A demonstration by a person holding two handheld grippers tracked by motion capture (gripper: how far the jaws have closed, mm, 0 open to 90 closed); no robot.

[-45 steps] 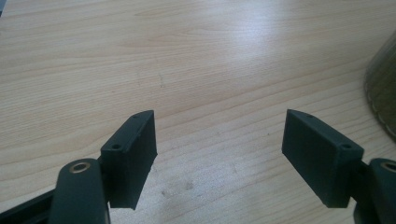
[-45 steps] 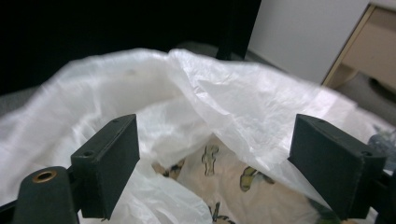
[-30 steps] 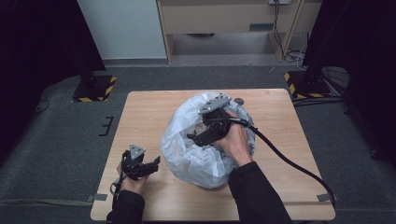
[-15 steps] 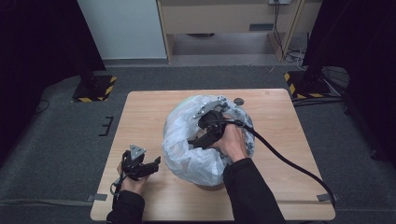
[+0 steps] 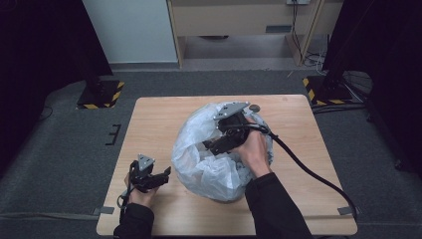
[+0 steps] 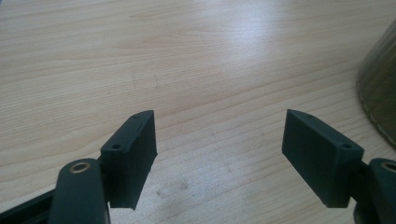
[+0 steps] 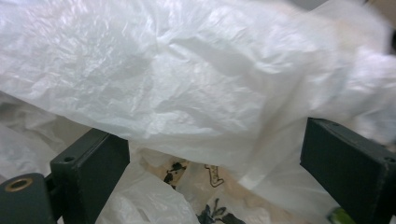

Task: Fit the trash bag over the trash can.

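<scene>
Shifted toward the near left over the bag (image 5: 209, 164) since the earlier frame: right gripper (image 5: 211, 146), now dipping at the bag's open mouth. Bag mid-table (image 5: 164, 119), white film heaped over a printed container inside (image 7: 205, 175). Right jaws spread, film draped between, nothing pinched — likely poised to catch the rim. Left gripper (image 5: 166, 173) parked near left of the bag, jaws spread over bare wood (image 6: 187, 70), probably waiting its turn.
</scene>
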